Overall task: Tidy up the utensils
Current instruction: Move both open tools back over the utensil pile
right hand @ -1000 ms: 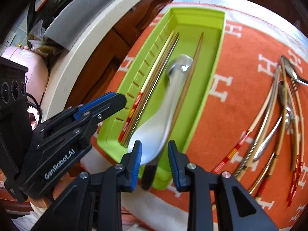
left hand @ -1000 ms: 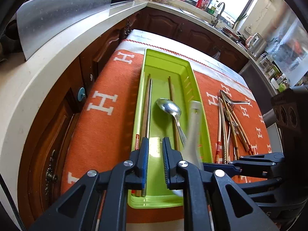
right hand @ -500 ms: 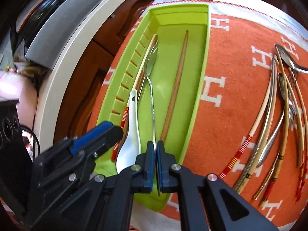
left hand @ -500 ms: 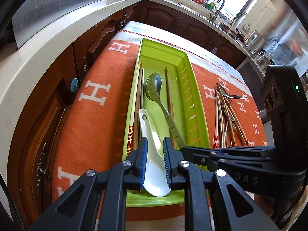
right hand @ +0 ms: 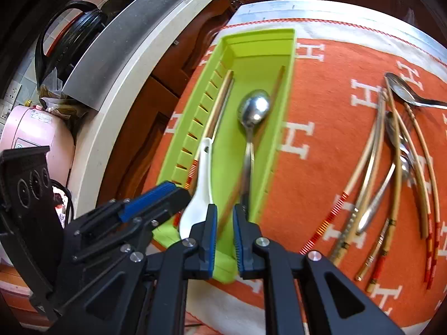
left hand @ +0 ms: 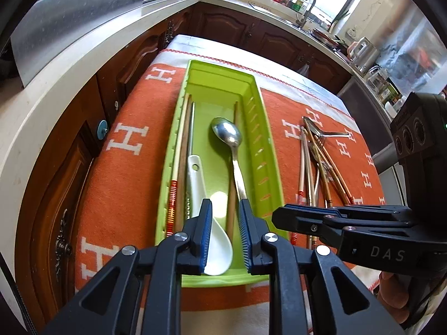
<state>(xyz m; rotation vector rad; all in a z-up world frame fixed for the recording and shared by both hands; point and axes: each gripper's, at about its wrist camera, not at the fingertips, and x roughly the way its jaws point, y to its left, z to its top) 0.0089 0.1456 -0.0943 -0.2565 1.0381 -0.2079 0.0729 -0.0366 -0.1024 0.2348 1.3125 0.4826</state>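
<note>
Utensils now include the metal spoon, newly lying flat in the green tray as both right gripper and left gripper open empty.

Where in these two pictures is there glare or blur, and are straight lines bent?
Left wrist view: a bright glare spot on the green tray floor beside the white spoon; the window is overexposed; the counter edge curves. Right wrist view: the metal spoon handle is blurred; the loose chopsticks look bowed.
</note>
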